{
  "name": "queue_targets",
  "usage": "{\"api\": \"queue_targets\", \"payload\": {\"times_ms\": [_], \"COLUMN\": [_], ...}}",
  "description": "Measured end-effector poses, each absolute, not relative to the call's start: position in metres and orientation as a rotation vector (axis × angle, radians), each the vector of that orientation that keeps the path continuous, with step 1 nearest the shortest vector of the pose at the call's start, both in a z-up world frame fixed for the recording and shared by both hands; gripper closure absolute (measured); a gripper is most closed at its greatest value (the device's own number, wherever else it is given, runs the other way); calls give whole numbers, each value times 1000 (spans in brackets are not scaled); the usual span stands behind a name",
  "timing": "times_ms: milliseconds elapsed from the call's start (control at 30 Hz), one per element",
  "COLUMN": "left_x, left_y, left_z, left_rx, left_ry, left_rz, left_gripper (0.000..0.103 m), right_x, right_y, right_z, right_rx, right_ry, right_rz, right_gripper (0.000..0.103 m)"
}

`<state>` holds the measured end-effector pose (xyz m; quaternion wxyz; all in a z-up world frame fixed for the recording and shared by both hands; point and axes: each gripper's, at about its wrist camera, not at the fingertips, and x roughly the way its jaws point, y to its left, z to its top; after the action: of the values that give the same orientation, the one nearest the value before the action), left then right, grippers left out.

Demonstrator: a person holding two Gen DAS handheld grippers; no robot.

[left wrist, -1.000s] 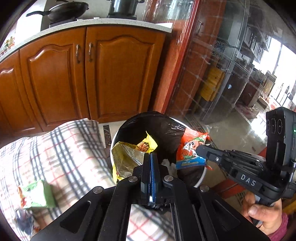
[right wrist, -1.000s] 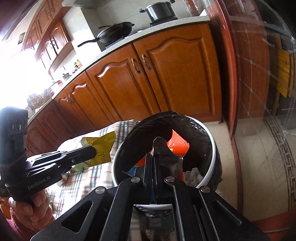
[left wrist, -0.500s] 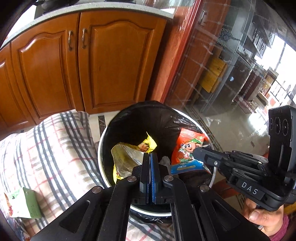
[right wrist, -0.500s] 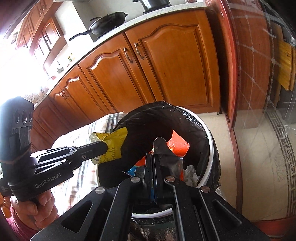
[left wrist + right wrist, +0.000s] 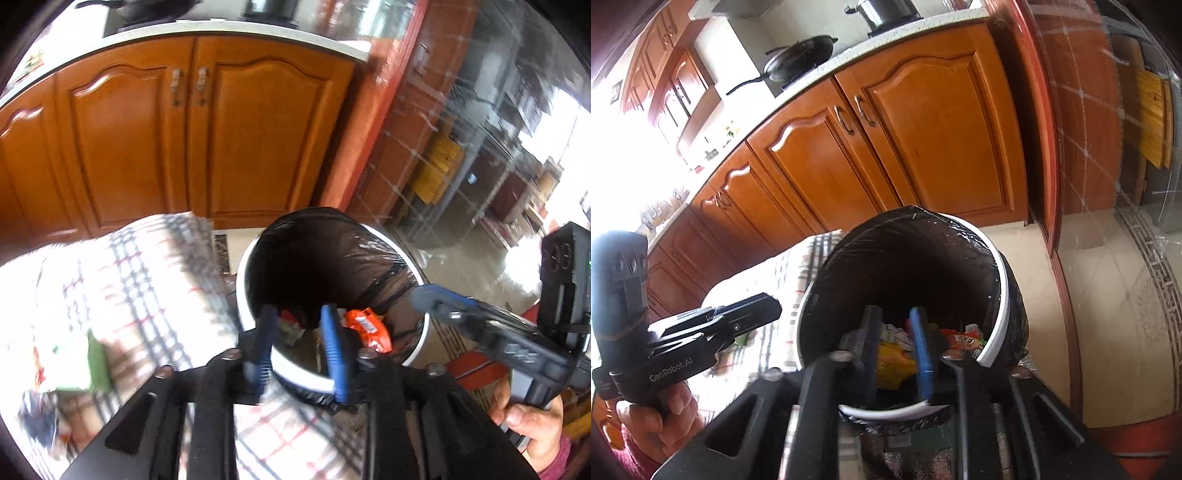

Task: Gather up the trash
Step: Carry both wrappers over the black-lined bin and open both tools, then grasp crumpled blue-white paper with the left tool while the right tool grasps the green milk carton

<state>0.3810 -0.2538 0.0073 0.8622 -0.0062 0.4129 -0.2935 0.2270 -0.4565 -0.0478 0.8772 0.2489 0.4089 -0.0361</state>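
Both wrappers have dropped: left claw [image 5: 300, 345] and right claw [image 5: 899, 345] just parted, empty. Yellow wrapper [image 5: 895, 363] and red wrapper [image 5: 962, 341] lie crumpled in the black-lined bin [image 5: 995, 332].

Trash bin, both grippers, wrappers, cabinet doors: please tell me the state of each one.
Trash bin: upright, lined with black bag, uncovered.
Left gripper: open, empty.
Right gripper: open, empty.
Orange wrapper: inside bin.
Yellow wrapper: inside bin.
Cabinet doors: closed.
Green packet: lying on the checked cloth.
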Motion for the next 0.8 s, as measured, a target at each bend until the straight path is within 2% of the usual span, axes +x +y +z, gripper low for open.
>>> {"api": "queue_targets", "payload": {"times_ms": [33,67,100,133,267,800], "left_x": [375,369,362,356,334,244], "left_y": [-245,-237,-228,-220,-190,-66], "left_z": [6,6,4,3,0,21], "left_rx": [-31,-49,-63,-74,-113,-183], "left_ry": [862,857,854,856,858,791], "left_rz": [-601,-583,-567,-555,-514,-379], "left_gripper": [57,48,46,46,42,40], "right_x": [222,218,212,209,199,187], "right_y": [-455,-453,-451,-448,-434,-351], "right_z": [-45,-42,-40,-38,-35,-35], "right_rx": [535,548,562,570,621,641], "right_ry": [828,806,778,760,723,757], "right_rz": [-75,-73,-75,-76,-53,54], "right_gripper": [47,38,28,24,22,21]}}
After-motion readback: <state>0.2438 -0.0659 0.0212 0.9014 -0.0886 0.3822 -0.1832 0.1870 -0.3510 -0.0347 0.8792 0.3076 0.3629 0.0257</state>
